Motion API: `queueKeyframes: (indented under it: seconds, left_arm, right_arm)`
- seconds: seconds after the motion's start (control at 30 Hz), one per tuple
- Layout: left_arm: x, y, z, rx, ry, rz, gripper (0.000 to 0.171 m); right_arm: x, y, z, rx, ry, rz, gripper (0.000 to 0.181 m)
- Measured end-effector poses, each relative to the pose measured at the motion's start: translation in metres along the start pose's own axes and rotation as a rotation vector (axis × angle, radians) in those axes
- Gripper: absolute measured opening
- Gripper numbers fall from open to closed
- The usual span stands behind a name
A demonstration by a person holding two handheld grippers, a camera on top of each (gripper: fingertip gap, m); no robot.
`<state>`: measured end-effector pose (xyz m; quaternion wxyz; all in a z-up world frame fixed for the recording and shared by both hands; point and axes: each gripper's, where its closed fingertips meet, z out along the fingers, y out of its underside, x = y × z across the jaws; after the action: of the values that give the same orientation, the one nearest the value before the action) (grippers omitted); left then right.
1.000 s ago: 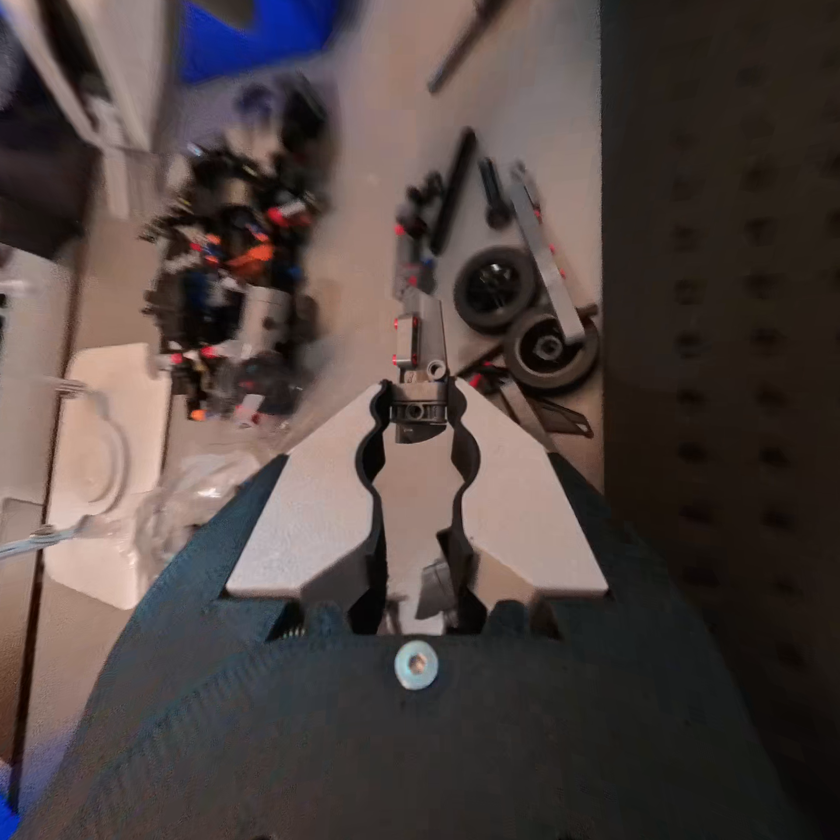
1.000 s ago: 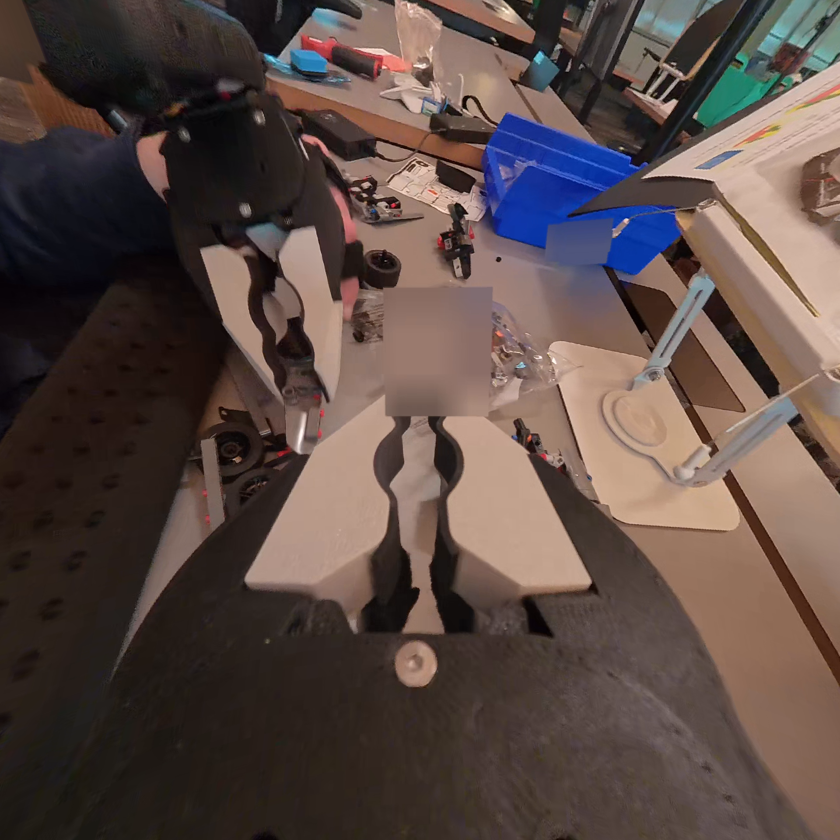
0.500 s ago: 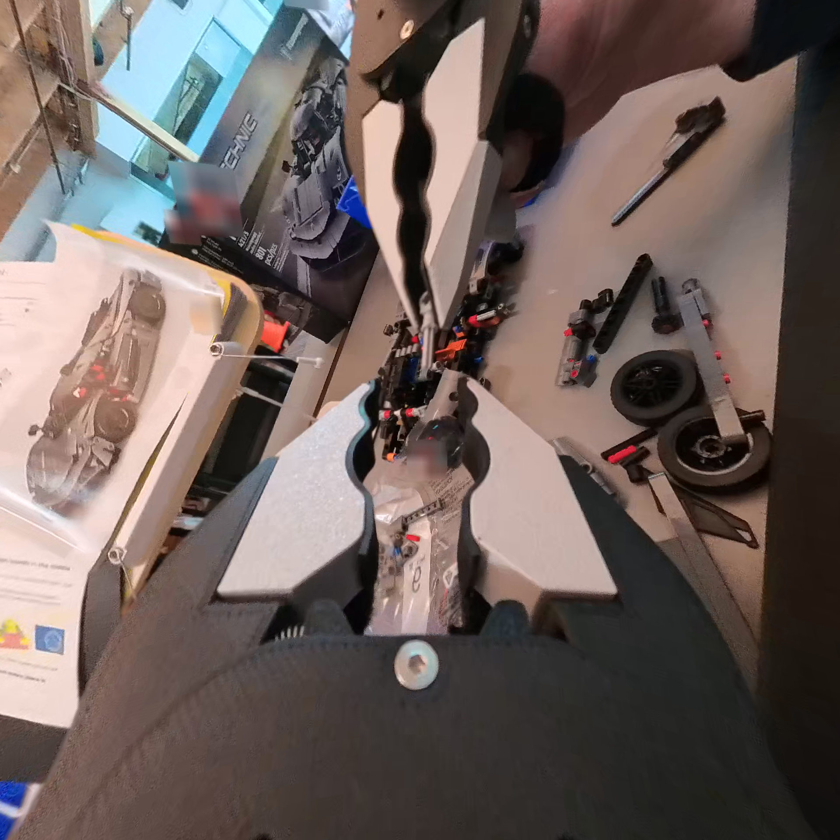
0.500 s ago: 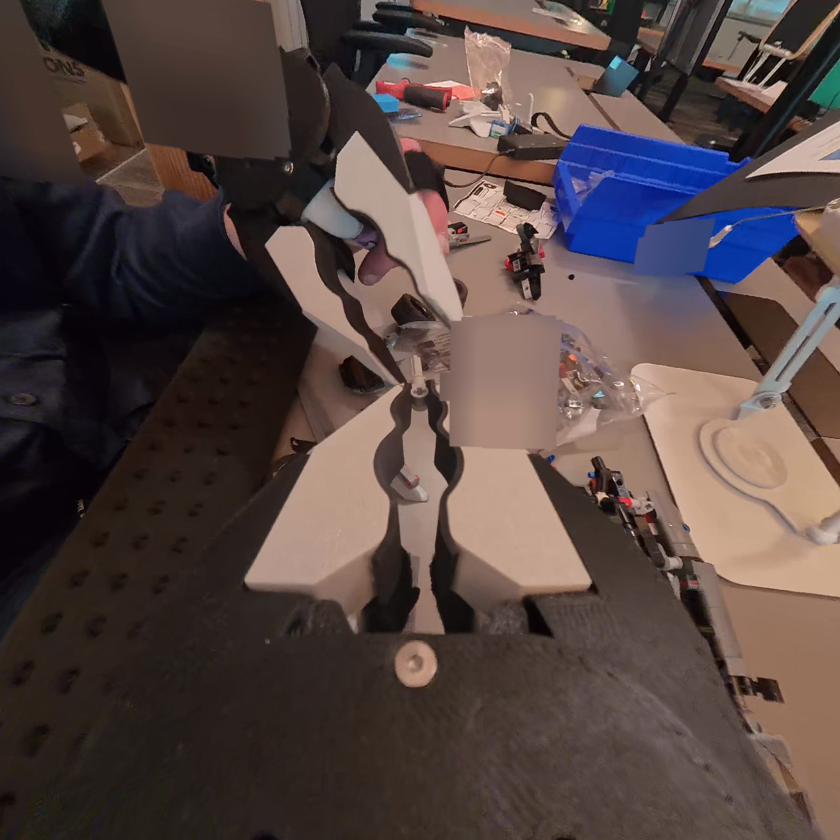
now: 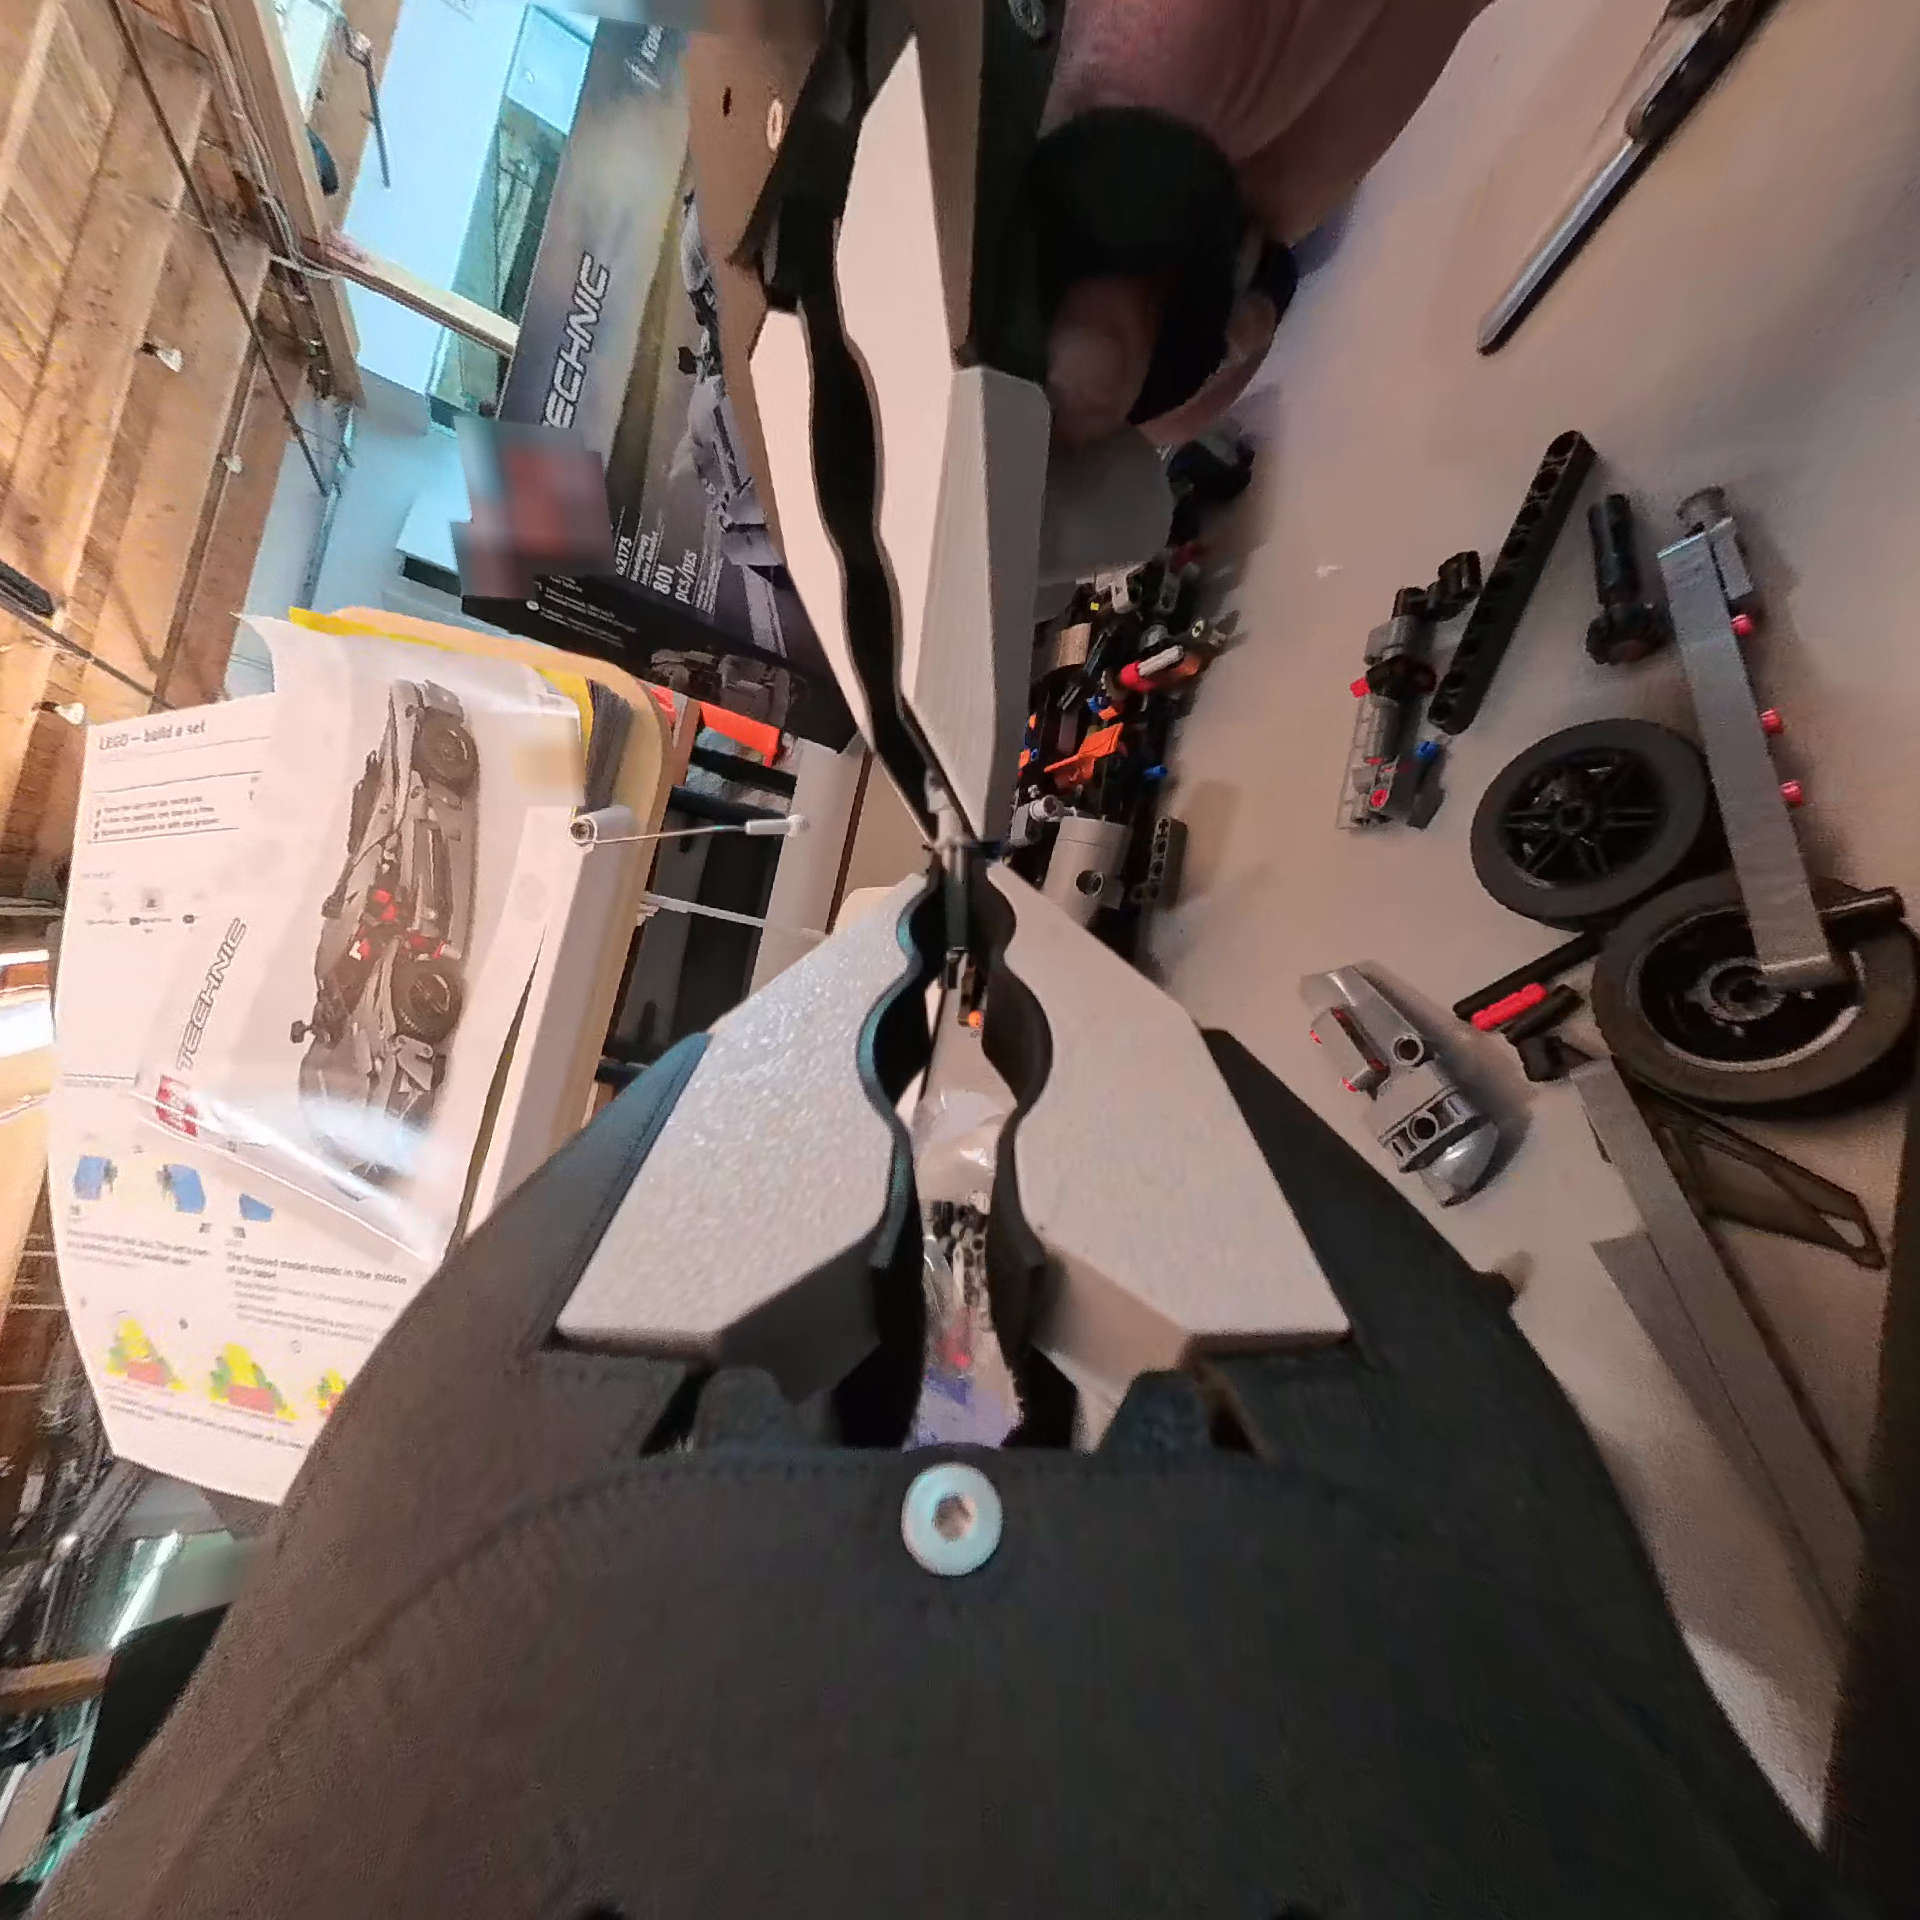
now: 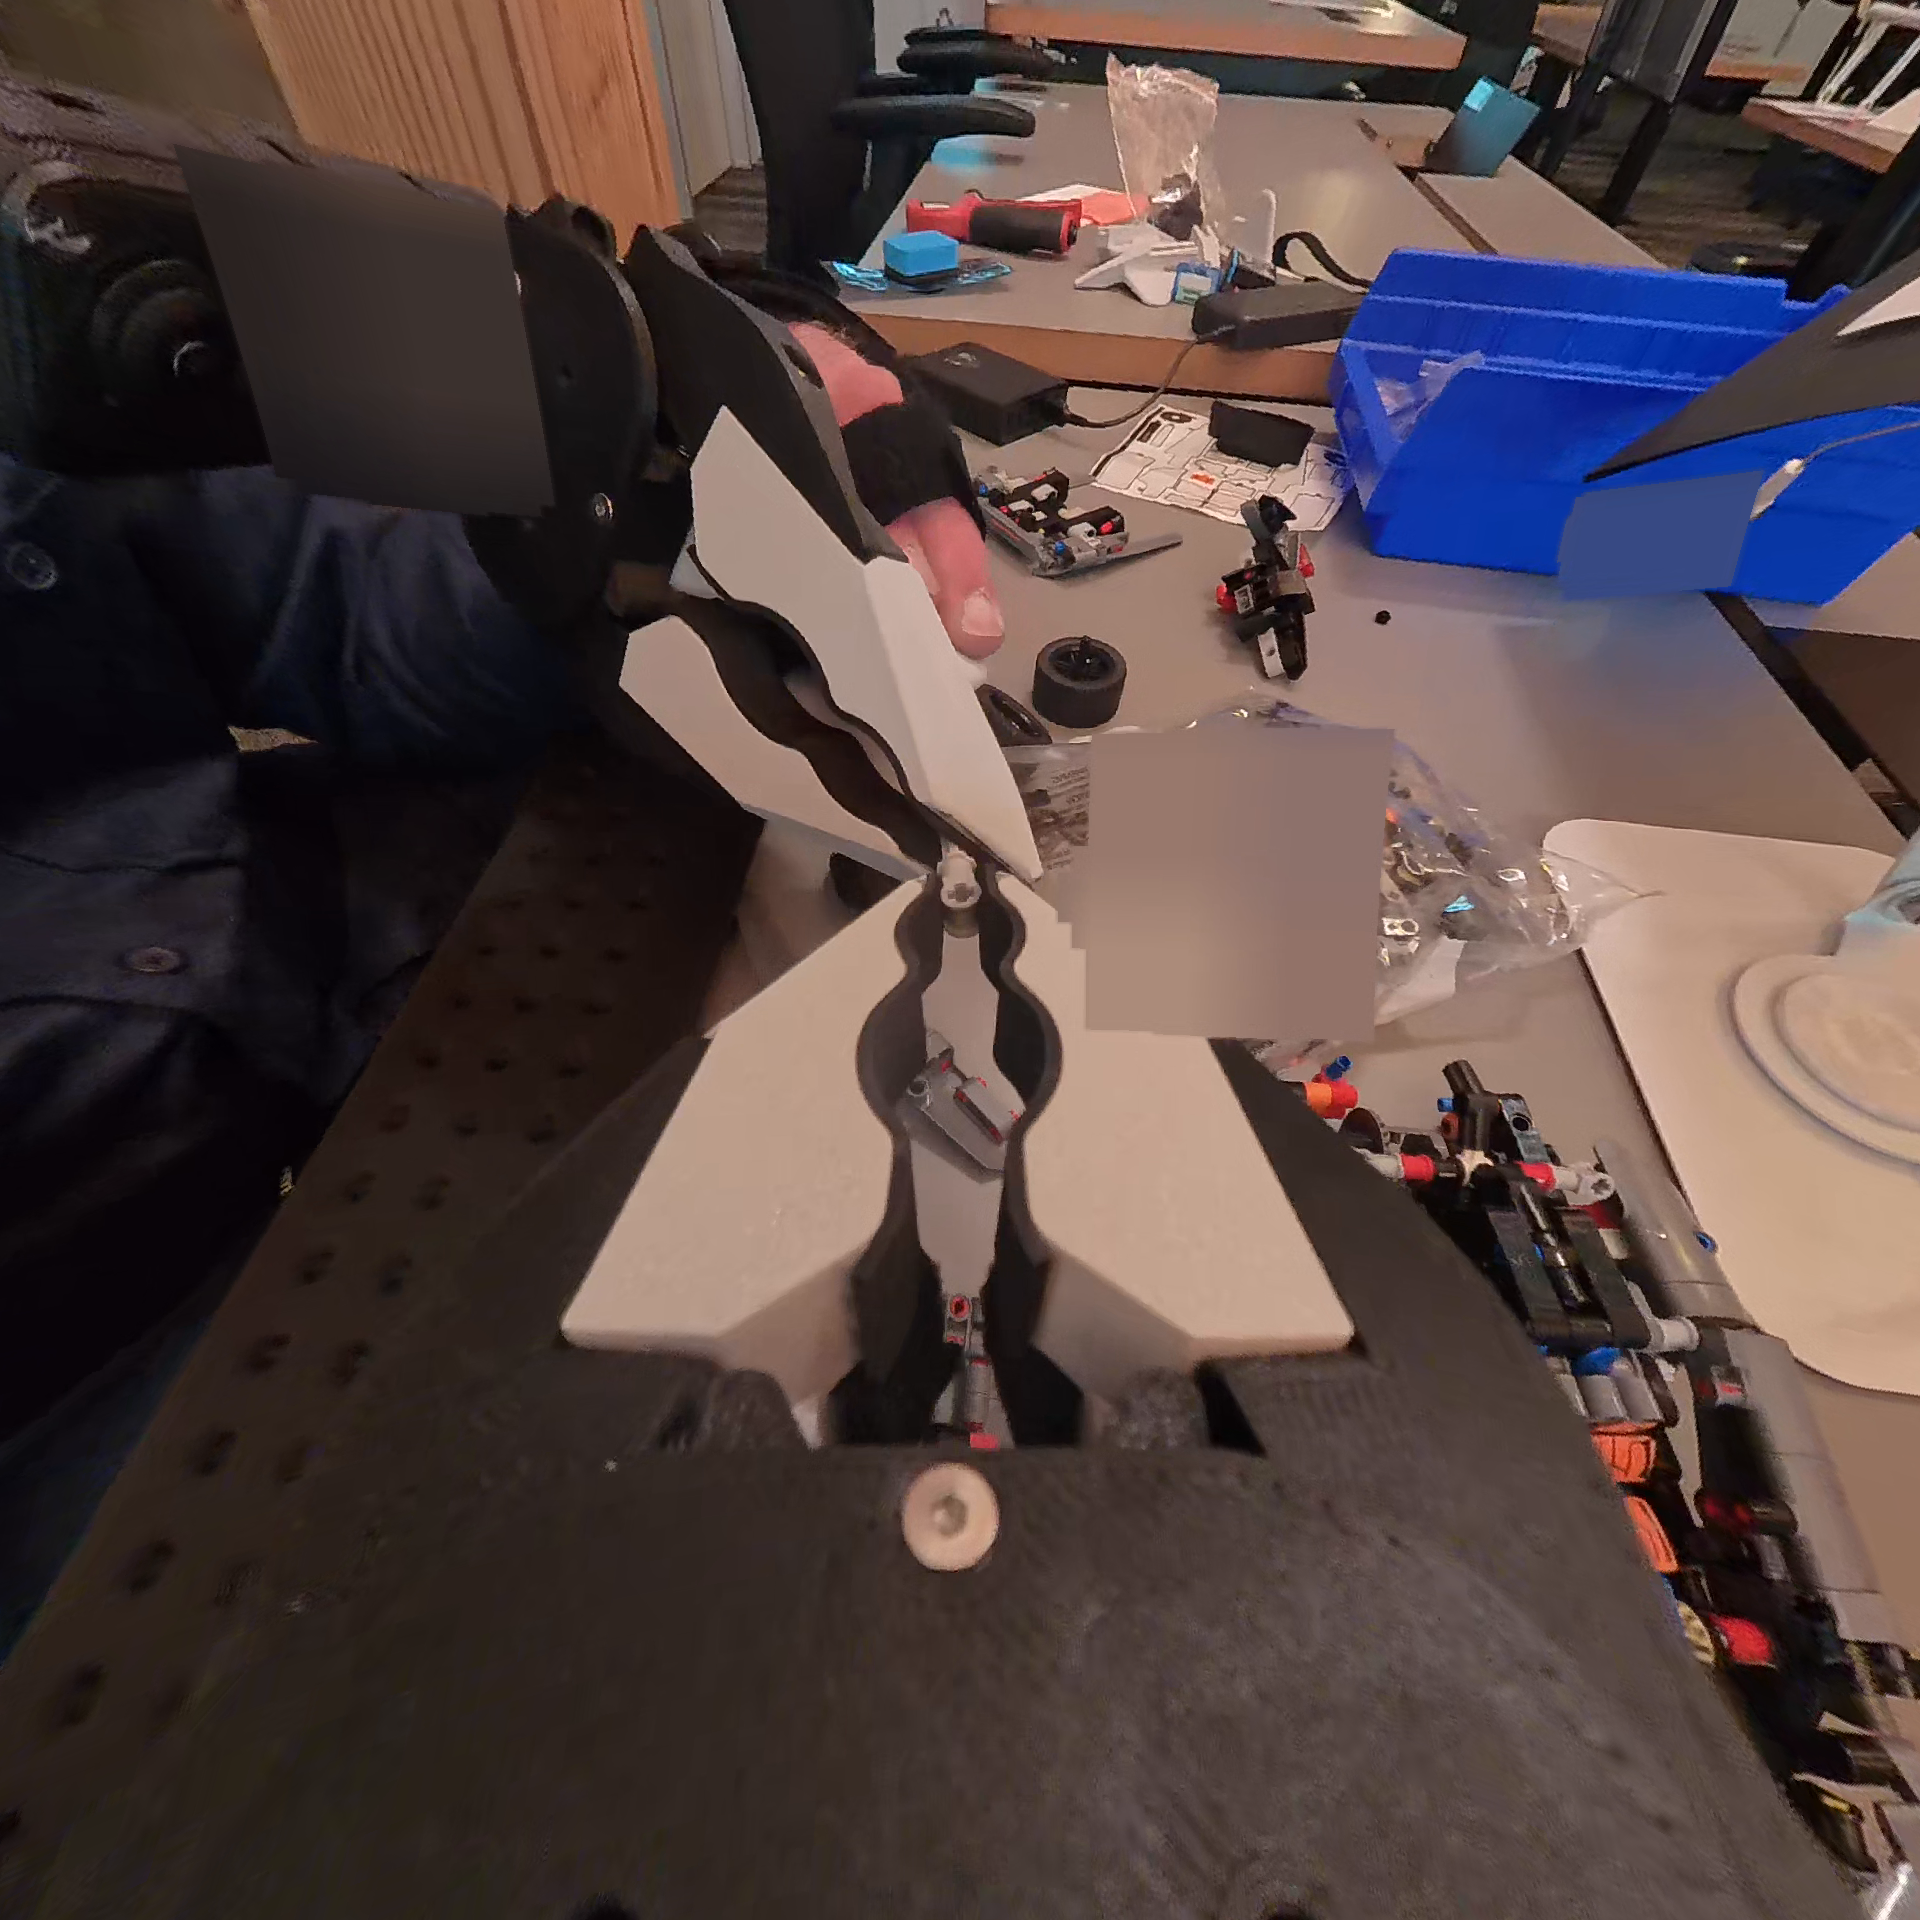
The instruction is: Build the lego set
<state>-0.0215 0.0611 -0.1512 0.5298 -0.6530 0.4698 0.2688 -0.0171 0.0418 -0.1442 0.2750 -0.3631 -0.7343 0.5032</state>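
Observation:
A small light grey pin (image 6: 957, 890) hangs in the air between both grippers. My right gripper (image 6: 958, 906) is shut on its near end. My left gripper (image 5: 958, 894) is shut on the pin's other end (image 5: 951, 847). In the right wrist view the left gripper (image 6: 951, 854) comes in from the upper left. In the left wrist view the right gripper (image 5: 948, 821) comes down from above. A grey curved sub-assembly (image 5: 1434, 1122) lies on the table, and shows behind the right fingers (image 6: 956, 1117). The half-built car chassis (image 5: 1101, 727) lies beyond the tips.
Two black wheels (image 5: 1600, 821) and grey beams (image 5: 1735, 727) lie at the right of the left wrist view. A bag of parts (image 6: 1475, 883), a blue bin (image 6: 1558, 395) and a small wheel (image 6: 1081, 681) sit ahead. A black perforated board (image 6: 416, 1039) lies at the left. An instruction sheet (image 5: 312, 935) stands nearby. The tips of both grippers are at nearly the same place.
My left gripper let go of the grey sub-assembly, opened, rose to the right gripper and shut on the pin's end. The right gripper kept hold of the pin.

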Motion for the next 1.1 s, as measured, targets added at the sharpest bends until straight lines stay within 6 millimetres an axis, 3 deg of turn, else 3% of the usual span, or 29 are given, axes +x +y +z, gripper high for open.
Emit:
queueKeyframes:
  seconds: [0.13, 0.17, 0.23, 0.3, 0.33, 0.4, 0.47, 0.53, 0.63, 0.7, 0.77, 0.87, 1.0, 1.1]
  left_arm:
    - [0.003, -0.006, -0.005, 0.020, 0.016, -0.028, 0.000]
    - [0.003, -0.005, -0.006, 0.019, 0.018, -0.040, 0.000]
    - [-0.014, 0.019, -0.013, -0.032, -0.029, -0.097, 0.001]
    - [-0.034, 0.013, -0.025, 0.068, -0.040, -0.224, 0.000]
    - [-0.033, 0.011, -0.025, 0.061, -0.034, -0.198, 0.001]
    - [-0.037, 0.024, -0.019, 0.025, -0.072, -0.211, 0.001]
    - [-0.058, 0.041, -0.026, 0.029, -0.137, -0.318, 0.001]
    - [-0.078, 0.050, -0.035, 0.083, -0.185, -0.453, 0.000]
    - [-0.078, 0.054, -0.035, 0.090, -0.179, -0.501, 0.000]
    - [-0.077, 0.051, -0.035, 0.101, -0.169, -0.506, 0.001]
    - [-0.075, 0.054, -0.034, 0.096, -0.155, -0.513, 0.001]
    - [-0.072, 0.058, -0.033, 0.090, -0.134, -0.527, 0.001]
    - [-0.068, 0.055, -0.031, 0.092, -0.111, -0.518, 0.001]
    - [-0.057, 0.040, -0.028, 0.128, -0.066, -0.446, 0.000]
  right_arm:
    - [-0.006, 0.000, -0.004, 0.006, -0.042, -0.005, 0.004]
    - [-0.002, 0.002, -0.012, 0.002, -0.024, 0.004, 0.004]
    - [0.010, -0.003, -0.045, 0.072, 0.018, 0.035, 0.004]
    - [0.015, -0.018, -0.066, 0.158, 0.032, 0.048, 0.003]
    - [0.015, -0.016, -0.064, 0.143, 0.038, 0.048, 0.004]
    - [0.015, 0.004, -0.039, 0.022, 0.064, 0.037, 0.004]
    - [0.015, 0.024, -0.005, -0.128, 0.093, 0.004, 0.004]
    - [0.013, 0.028, 0.025, -0.214, 0.082, -0.031, 0.005]
    - [0.045, 0.031, 0.062, -0.337, 0.255, -0.109, 0.004]
    - [0.066, 0.028, 0.078, -0.372, 0.390, -0.175, 0.025]
    - [0.067, 0.035, 0.080, -0.443, 0.410, -0.211, 0.030]
    - [0.070, 0.032, 0.060, -0.387, 0.416, -0.165, 0.030]
    - [0.069, 0.003, 0.034, -0.201, 0.420, -0.123, 0.021]
    - [0.052, -0.028, 0.032, -0.052, 0.358, -0.160, 0.019]
